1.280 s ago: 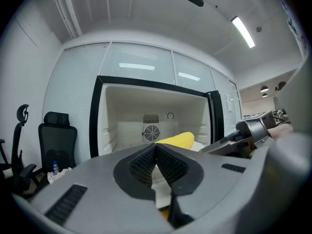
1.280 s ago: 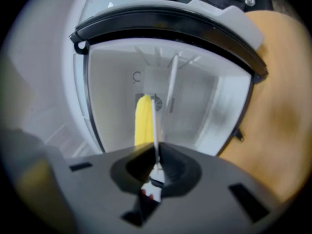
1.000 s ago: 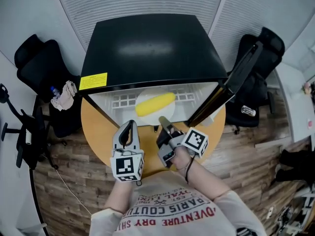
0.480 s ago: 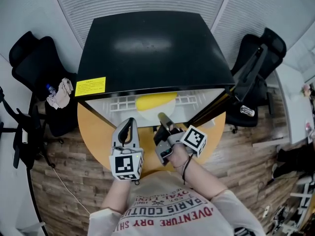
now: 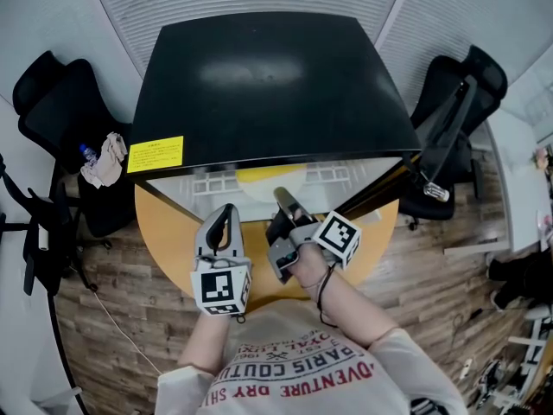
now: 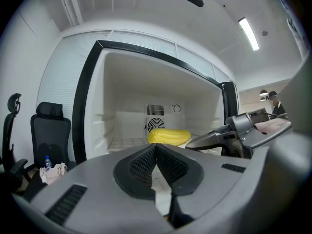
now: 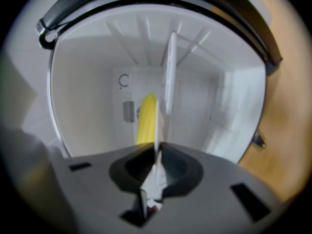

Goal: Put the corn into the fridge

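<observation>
Corn lies on its plate deep inside the fridge. My right gripper has just been easing apart, with the plate's rim between its jaws. My left gripper is closed on nothing. I judge placement is finishing; next I back out of the fridge and swing the door shut.

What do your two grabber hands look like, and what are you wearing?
Both are grey plastic. The left gripper and the right gripper each narrow to a rounded tip, with black ribbed pads inside. Each carries a white cube printed with black square patterns. The shirt is pale with red lettering, and its sleeves are pale too.
</observation>
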